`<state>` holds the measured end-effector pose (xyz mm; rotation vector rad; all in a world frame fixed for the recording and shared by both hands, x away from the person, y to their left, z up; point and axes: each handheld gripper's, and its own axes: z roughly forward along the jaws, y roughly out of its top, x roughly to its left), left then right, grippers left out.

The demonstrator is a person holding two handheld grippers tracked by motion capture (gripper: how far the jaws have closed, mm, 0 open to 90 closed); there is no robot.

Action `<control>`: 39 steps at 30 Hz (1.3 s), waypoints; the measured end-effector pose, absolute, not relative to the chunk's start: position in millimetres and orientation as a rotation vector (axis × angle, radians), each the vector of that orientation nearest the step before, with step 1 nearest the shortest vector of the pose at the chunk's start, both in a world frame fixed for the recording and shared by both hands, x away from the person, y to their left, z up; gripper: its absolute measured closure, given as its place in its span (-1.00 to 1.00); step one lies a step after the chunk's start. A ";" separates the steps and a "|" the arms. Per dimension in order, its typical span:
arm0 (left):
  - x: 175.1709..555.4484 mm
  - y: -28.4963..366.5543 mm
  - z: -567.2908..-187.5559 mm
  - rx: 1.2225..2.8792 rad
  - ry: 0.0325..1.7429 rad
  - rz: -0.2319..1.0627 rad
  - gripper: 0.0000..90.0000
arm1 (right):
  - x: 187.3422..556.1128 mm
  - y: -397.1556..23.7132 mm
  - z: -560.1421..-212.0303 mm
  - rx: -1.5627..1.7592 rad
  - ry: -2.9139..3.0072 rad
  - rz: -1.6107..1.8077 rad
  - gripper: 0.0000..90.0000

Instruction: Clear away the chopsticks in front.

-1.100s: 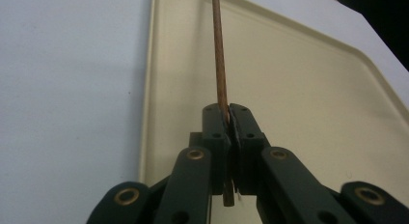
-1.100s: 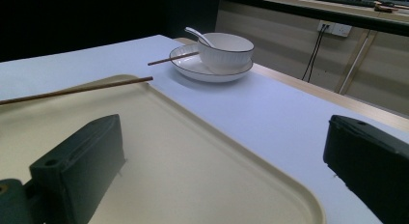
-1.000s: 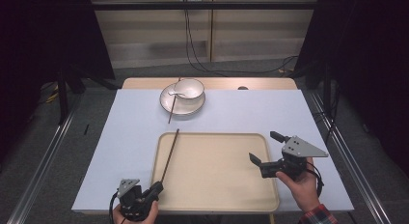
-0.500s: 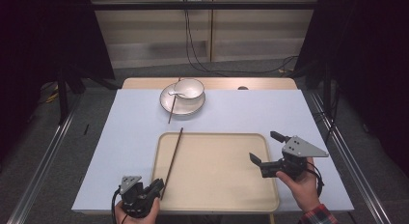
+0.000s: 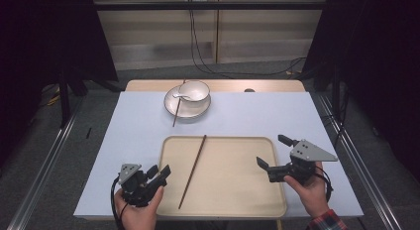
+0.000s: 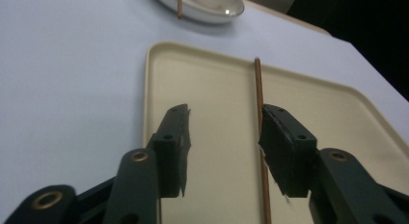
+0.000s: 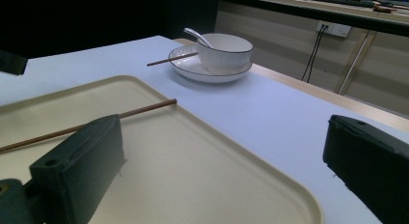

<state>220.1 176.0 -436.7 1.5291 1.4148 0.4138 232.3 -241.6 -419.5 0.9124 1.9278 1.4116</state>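
A brown chopstick (image 5: 192,171) lies slanted on the left half of the beige tray (image 5: 233,200). My left gripper (image 5: 160,171) hovers at the tray's front left corner. Its jaws have just been opening and nothing is pressed between them. In the left gripper view the chopstick (image 6: 259,89) runs along the inner edge of the right jaw, resting on the tray (image 6: 202,89). My right gripper (image 5: 271,150) stands wide open over the tray's right edge, empty. A second chopstick (image 5: 177,111) leans on the plate (image 5: 198,110) beside the white bowl (image 5: 194,90).
A white spoon (image 7: 195,35) rests in the bowl (image 7: 224,50) at the far middle of the pale blue tabletop (image 5: 277,116). Cables hang down the wall behind the table. Dark floor and metal rails flank both sides.
The left jaws have opened and let go of the chopstick, which now lies farther right, fully on the tray. The left gripper rose and shifted slightly. The right gripper stayed put.
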 end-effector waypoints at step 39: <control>370.0 151.1 -434.4 1.707 1.299 0.568 -0.44 | 233.9 -245.1 -419.0 0.924 1.924 1.419 -1.00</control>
